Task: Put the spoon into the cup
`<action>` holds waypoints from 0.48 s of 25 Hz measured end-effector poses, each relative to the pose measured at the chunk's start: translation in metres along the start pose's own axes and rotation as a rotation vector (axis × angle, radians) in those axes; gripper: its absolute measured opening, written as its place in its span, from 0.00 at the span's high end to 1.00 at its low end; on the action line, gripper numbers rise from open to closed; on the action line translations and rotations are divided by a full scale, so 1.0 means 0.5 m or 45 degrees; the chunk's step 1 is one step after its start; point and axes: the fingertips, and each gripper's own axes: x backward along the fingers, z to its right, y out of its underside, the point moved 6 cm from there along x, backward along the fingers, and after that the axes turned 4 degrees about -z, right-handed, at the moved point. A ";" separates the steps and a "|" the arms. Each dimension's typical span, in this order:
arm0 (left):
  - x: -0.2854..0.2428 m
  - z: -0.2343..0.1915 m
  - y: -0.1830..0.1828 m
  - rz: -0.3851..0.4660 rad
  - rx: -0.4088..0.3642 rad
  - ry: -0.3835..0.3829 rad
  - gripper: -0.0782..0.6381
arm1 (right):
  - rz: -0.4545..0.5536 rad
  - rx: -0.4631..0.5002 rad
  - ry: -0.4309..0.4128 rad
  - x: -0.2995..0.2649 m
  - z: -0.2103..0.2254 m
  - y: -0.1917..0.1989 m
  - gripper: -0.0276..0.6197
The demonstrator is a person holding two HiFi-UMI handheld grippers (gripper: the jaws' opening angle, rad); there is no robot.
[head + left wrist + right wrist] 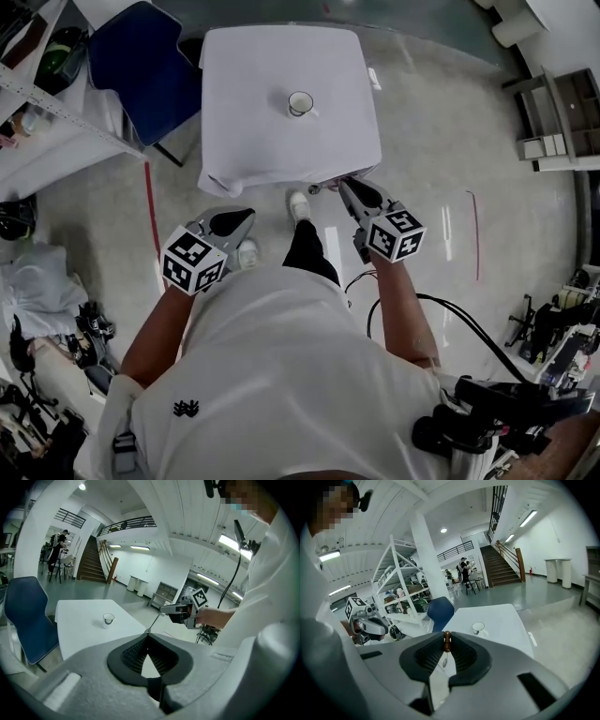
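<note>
A white cup with a dark rim stands alone on the white-clothed table. My right gripper is shut on the spoon, pinching its brown handle end. The thin metal stem and bowl hang beyond the jaws, just off the table's near edge. My left gripper is over the floor short of the table's near left corner, its tips touching with nothing between them.
A blue chair stands at the table's left side. White shelving lines the left. Cables and gear lie on the floor at the right. The person's shoe is near the table's front edge.
</note>
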 end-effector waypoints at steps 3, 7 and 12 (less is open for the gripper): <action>-0.039 -0.046 -0.051 0.016 0.025 -0.075 0.88 | -0.001 0.002 -0.041 -0.057 0.088 -0.054 0.88; -0.095 -0.092 -0.136 0.047 0.070 -0.161 0.88 | -0.029 0.032 -0.112 -0.141 0.198 -0.139 0.88; -0.169 -0.145 -0.231 0.080 0.103 -0.260 0.88 | -0.066 0.098 -0.219 -0.263 0.310 -0.221 0.88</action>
